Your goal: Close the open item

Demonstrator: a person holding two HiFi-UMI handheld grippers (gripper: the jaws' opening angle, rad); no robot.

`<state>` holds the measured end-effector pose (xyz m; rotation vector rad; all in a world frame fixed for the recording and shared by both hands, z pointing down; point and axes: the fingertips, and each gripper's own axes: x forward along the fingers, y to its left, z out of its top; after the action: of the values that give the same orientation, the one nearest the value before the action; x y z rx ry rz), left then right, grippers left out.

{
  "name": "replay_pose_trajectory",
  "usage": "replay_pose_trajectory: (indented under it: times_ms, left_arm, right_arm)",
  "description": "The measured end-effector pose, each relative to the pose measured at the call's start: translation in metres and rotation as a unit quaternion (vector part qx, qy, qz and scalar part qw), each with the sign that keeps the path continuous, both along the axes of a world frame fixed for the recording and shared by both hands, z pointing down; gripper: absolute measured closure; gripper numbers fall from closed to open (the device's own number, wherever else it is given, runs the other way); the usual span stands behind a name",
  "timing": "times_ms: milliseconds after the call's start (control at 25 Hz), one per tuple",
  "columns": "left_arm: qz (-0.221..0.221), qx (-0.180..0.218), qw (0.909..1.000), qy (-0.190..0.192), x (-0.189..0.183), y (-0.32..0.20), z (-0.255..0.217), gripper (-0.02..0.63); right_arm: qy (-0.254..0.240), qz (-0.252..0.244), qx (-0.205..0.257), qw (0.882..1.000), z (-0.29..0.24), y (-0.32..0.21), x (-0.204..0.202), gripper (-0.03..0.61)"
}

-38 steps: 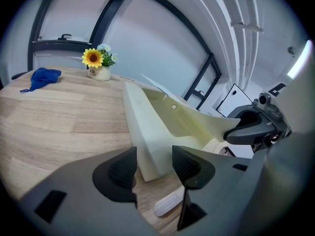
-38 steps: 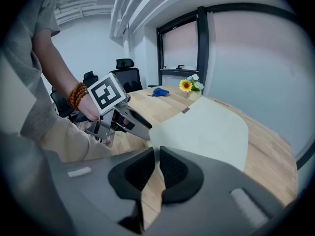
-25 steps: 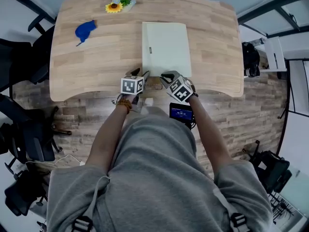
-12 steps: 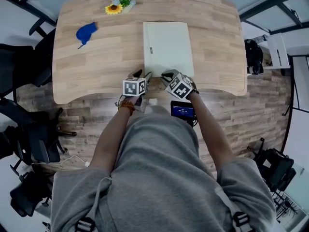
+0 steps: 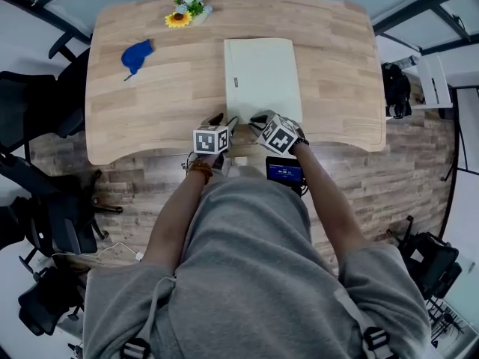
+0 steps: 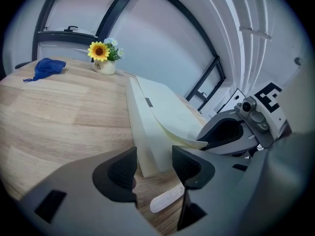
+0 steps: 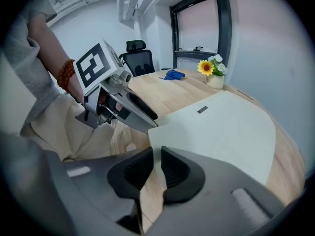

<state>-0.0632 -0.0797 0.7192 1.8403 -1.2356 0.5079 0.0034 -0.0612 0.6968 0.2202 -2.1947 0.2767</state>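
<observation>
**Head view.** Pale folder [image 5: 263, 77] lies mid-table [image 5: 150, 103], with its near edge towards me. Both tools work that edge. The left hand-held gripper [image 5: 224, 120] is at the near-left corner. The right hand-held gripper [image 5: 259, 118] is just beside it, further along the edge.

**Left gripper view.** The jaws stand apart with the folder's thick near corner between them. Bare wood shows beside the left pad. The right pad may be touching, but I can't settle that from this angle, so I count this tool as not clamped. The cover [image 6: 170, 114] bows up off the block near its corner, and that corner sits in the right tool's tip. I judge the folder not fully shut.

**Right gripper view.** The jaws are nearly together, pinching the cover's thin edge. They have just been easing apart, with the sheet between the pads.

**How I'd do it.**
- Lower the cover until it lies flat before letting go. Released while bowed, it may spring or shift.
- Hold the left tool at the corner as a stop so the folder doesn't slide.
- Pull the right tool back towards me, not sideways, so the cover isn't dragged.
- Press the cover flat near its free edge.
</observation>
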Motion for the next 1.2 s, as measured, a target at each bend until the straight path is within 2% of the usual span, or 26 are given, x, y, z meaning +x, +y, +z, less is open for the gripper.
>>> replay_pose_trajectory:
  times_ms: [320,440,520,640,800,960,1200]
  left_arm:
    - [0.006,-0.003,1.0000,0.002,-0.001,0.000,-0.002,0.383]
    - [0.008,-0.005,0.9998,0.019,-0.002,0.004,0.000,0.383]
    - [-0.009,0.000,0.9990,0.044,-0.012,0.007,0.000,0.383]
    - [-0.064,0.007,0.9956,0.069,-0.039,0.004,-0.003,0.383]
    - [-0.094,0.021,0.9936,0.060,-0.058,-0.027,-0.012,0.383]
    - [-0.090,0.023,0.9941,0.056,-0.053,-0.065,-0.021,0.385]
    - [-0.084,0.005,0.9956,0.041,-0.044,-0.094,-0.018,0.385]
  right_arm:
    - [0.002,-0.017,-0.010,1.000,0.002,0.000,-0.009,0.514]
    - [0.001,-0.022,-0.013,1.000,0.003,0.002,-0.011,0.515]
    - [0.002,-0.025,-0.016,1.000,0.004,0.003,-0.012,0.515]
    - [0.003,-0.027,-0.015,1.000,0.004,0.004,-0.011,0.515]
    - [0.002,-0.031,-0.010,0.999,0.003,0.004,-0.010,0.515]
    - [0.008,-0.043,-0.003,0.999,0.005,0.007,-0.013,0.515]
    - [0.008,-0.046,-0.001,0.999,0.004,0.010,-0.014,0.515]
